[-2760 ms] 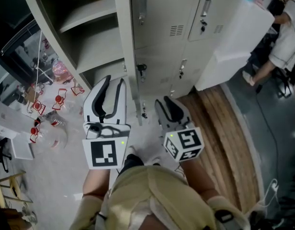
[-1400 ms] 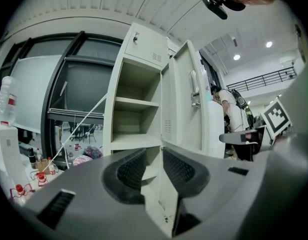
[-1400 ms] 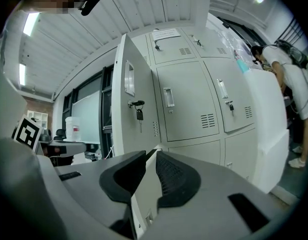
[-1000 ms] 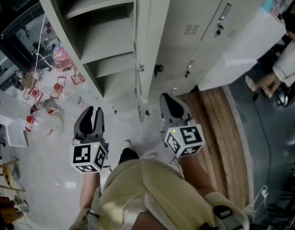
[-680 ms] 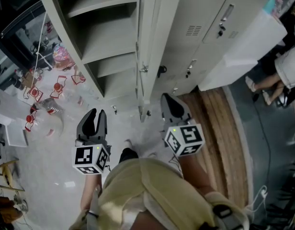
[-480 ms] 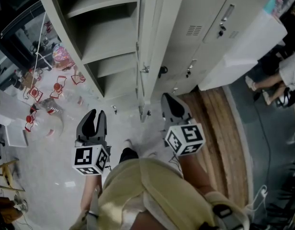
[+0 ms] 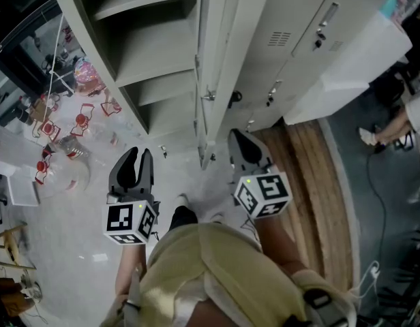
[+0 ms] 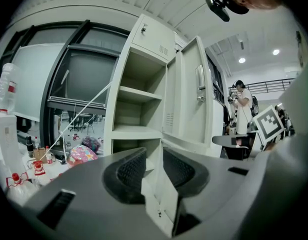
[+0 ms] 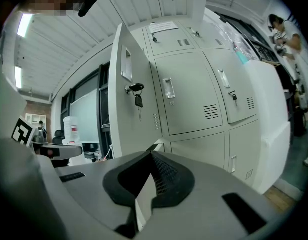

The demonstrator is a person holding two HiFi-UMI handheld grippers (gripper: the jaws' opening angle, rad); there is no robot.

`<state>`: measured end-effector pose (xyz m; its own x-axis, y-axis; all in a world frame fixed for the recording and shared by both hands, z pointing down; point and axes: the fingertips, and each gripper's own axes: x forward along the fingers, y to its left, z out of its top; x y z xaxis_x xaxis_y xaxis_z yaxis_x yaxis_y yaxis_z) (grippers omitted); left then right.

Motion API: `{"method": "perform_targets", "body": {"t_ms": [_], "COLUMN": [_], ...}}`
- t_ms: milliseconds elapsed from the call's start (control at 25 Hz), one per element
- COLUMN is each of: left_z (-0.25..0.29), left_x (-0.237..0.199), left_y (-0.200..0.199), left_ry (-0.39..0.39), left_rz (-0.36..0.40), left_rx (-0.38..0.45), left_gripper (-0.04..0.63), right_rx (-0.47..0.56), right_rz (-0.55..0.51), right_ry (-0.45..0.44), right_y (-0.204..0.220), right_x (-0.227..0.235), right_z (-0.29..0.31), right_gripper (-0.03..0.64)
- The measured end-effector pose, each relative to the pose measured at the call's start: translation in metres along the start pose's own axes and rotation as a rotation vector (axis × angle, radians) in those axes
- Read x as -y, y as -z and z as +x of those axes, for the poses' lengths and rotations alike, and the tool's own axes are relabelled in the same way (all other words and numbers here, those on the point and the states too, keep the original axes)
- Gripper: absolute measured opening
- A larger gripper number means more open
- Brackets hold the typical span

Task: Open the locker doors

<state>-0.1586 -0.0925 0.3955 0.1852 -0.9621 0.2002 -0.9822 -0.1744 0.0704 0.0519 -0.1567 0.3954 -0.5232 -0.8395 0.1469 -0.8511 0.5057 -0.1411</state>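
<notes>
Surroundings, head view: loose clutter on the floor at left, including red-capped bottles (image 7: 79, 124) and a pink patterned bag (image 7: 87, 78), all left of the locker (image 7: 170, 97). A white box (image 7: 346, 73) stands against the closed doors (image 9: 194, 99) at right, covering part of the lower ones. A wooden floor strip (image 7: 312, 176) runs along the locker base on that side, with a black cable (image 7: 376, 182) lying beyond it. A person's legs (image 7: 391, 125) are at the far right, well apart from the locker.

Task item: the open door (image 9: 125, 119) is swung outward from the locker front.
- It stands upright, long axis vertical.
- In the head view it is seen almost edge-on, its free edge pointing back toward the operator and in line with the gap between the two claws.
- Its outer face, with a key (image 9: 137, 100) hanging in the lock, faces the right gripper view.
- Its inner face is toward the left gripper view.
- Bare shelves (image 7: 155, 53) are exposed in the compartment left of it.

Left claw (image 7: 139, 157): jaws spread, nothing pinched, short of the locker. Only the door edge shows through the gap, farther off.

Right claw (image 7: 241, 142): jaws pressed together, empty, near the door's foot without touching it.
</notes>
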Motion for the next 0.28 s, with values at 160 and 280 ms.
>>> {"method": "perform_targets", "body": {"t_ms": [160, 280], "left_z": [0.0047, 0.0099], "left_x": [-0.0008, -0.0011], "left_y": [-0.0031, -0.0062], "left_ry": [-0.009, -0.014], "left_rz": [0.024, 0.064], "left_rx": [0.000, -0.002], "left_gripper": [0.095, 0.095], "right_rx": [-0.007, -0.011], "right_rz": [-0.005, -0.007], "right_ry": [0.001, 0.004], "right_y": [0.0013, 0.0028], "right_x": [-0.0001, 0.0006], "right_z": [0.0015, 0.0033], "right_gripper": [0.003, 0.003]}}
